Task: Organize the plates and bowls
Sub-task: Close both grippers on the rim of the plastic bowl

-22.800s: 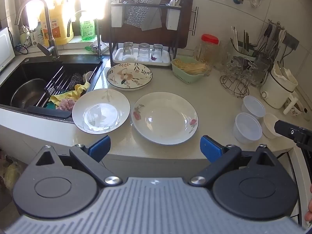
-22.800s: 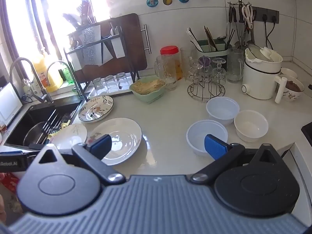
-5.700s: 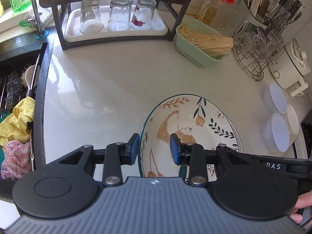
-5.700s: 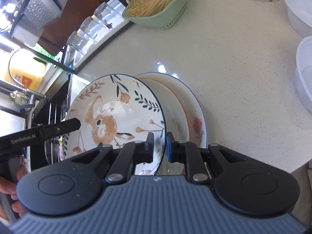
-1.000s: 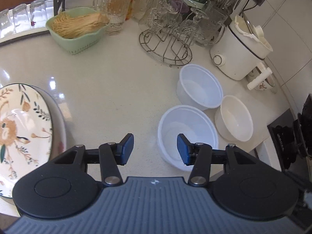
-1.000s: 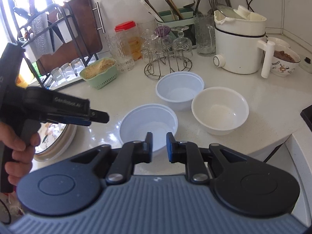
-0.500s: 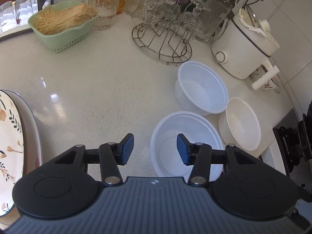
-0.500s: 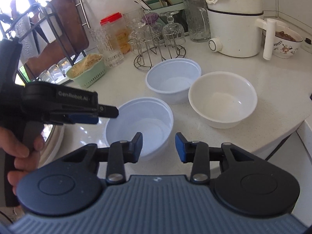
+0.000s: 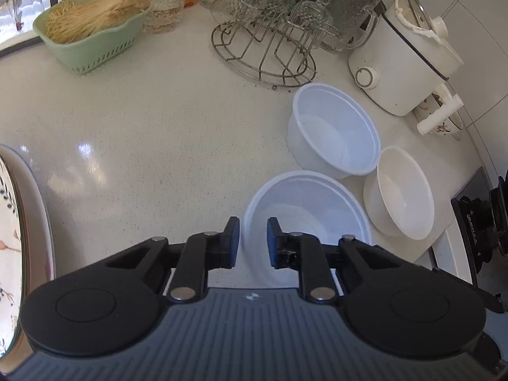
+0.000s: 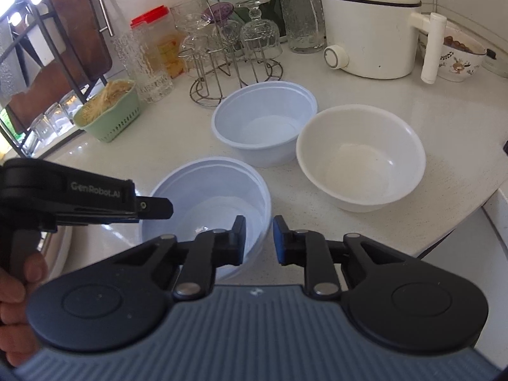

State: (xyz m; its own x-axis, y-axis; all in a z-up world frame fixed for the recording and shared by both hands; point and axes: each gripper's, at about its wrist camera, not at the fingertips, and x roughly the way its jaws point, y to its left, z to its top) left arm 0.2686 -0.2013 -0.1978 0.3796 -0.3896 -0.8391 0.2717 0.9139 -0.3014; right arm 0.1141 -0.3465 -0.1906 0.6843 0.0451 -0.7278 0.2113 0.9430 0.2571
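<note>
Three bowls stand together on the counter. The nearest translucent white bowl (image 9: 304, 209) (image 10: 206, 203) has its left rim between my left gripper's (image 9: 252, 242) partly closed fingers, and its right rim between my right gripper's (image 10: 258, 240) partly closed fingers. I cannot tell whether either pair touches the rim. A second translucent bowl (image 9: 333, 130) (image 10: 265, 120) stands behind it. A cream bowl (image 9: 401, 192) (image 10: 360, 155) stands to the right. The stacked plates, floral one on top (image 9: 12, 238), lie at the far left.
A wire glass rack (image 9: 263, 47) (image 10: 235, 63), a green basket of sticks (image 9: 92, 28) (image 10: 108, 111), a glass jar (image 10: 152, 54) and a white cooker (image 9: 409, 60) (image 10: 371, 22) stand behind the bowls. The counter edge runs just right of the cream bowl.
Both grippers have narrowed from wide open and moved down onto the nearest bowl's rim, left gripper on the left side, right gripper on the right side.
</note>
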